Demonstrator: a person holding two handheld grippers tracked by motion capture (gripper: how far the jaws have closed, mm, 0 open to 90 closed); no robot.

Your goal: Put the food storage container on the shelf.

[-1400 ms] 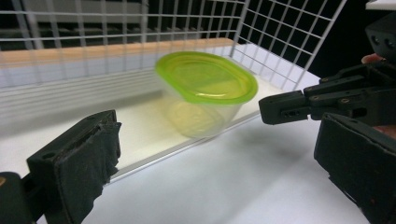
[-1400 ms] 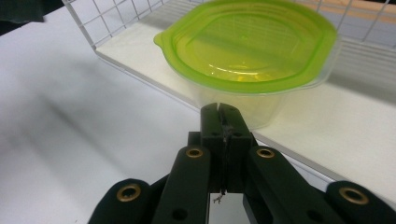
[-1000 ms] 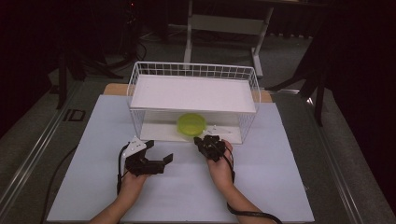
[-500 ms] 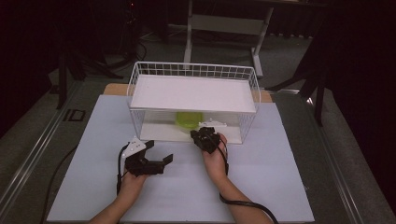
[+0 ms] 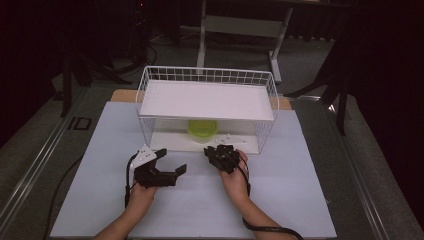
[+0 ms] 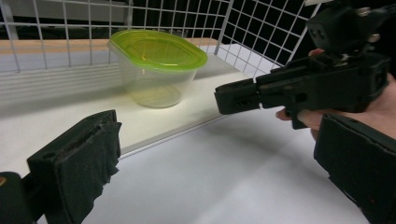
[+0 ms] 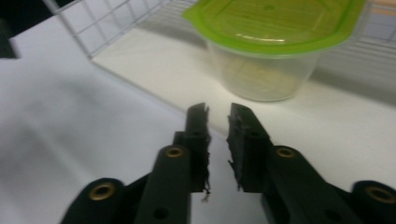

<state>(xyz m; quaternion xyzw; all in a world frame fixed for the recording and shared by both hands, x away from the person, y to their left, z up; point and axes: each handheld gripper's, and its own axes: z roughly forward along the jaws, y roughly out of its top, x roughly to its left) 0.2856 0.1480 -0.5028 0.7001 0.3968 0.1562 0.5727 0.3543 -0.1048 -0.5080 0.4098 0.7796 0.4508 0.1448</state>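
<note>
A clear tub with a green lid (image 5: pixel 202 129) stands on the lower white board inside a white wire basket (image 5: pixel 207 75). It is upright in the left gripper view (image 6: pixel 156 65) and close ahead in the right gripper view (image 7: pixel 271 51). My right gripper (image 5: pixel 220 150) sits at the basket's front opening, just short of the tub. Its jaws are nearly together with nothing between them (image 7: pixel 218 109). My left gripper (image 5: pixel 172 160) rests on the table to the left, open wide (image 6: pixel 217 126) and empty. The right gripper (image 6: pixel 299 88) crosses the left gripper view.
A white shelf board (image 5: pixel 207 100) covers the basket's upper level, over the tub. The basket stands at the far middle of a pale table mat (image 5: pixel 300 190). Wire walls close its sides and back. A table frame (image 5: pixel 240 25) stands beyond.
My right gripper has shifted slightly forward and left, toward the basket's opening. The left gripper has stayed put.
</note>
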